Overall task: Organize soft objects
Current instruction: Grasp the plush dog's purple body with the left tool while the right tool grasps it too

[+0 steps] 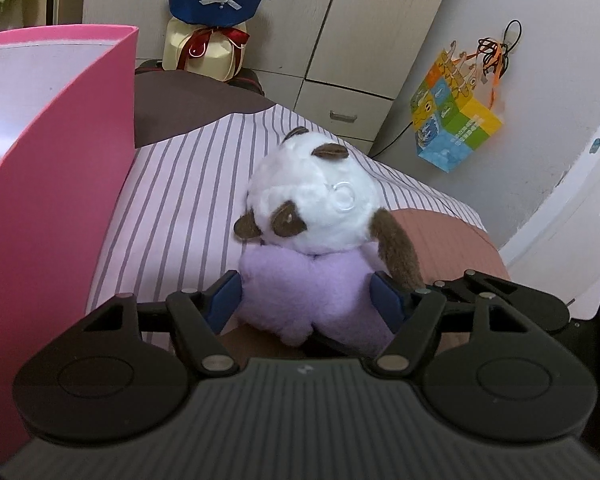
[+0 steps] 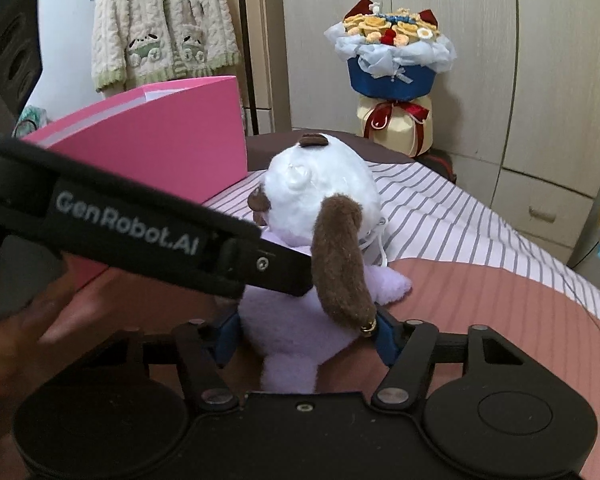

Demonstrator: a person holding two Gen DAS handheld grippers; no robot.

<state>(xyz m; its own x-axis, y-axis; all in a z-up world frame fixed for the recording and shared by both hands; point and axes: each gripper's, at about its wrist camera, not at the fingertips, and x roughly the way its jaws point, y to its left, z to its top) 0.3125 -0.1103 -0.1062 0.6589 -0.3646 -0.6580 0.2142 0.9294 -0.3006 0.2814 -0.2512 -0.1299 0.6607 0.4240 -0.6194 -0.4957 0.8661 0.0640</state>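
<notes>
A plush dog point(image 1: 312, 216) with a white head, brown ears and a lilac body is above the striped bed. My left gripper point(image 1: 306, 300) is shut on its lilac body, blue pads pressing both sides. In the right wrist view the same plush dog point(image 2: 320, 208) sits between my right gripper's point(image 2: 306, 334) blue pads, which also press its lilac body. The left gripper's black arm point(image 2: 140, 224) crosses that view in front of the toy. A pink box point(image 1: 56, 184) stands open at the left, also in the right wrist view point(image 2: 160, 140).
The bed has a striped sheet point(image 1: 188, 184) and a salmon cover point(image 2: 500, 320). A flower bouquet point(image 1: 220, 4) stands beyond the bed by the wardrobe. A colourful gift bag point(image 1: 454, 116) hangs at the right. A knitted cardigan point(image 2: 160, 28) hangs on the wall.
</notes>
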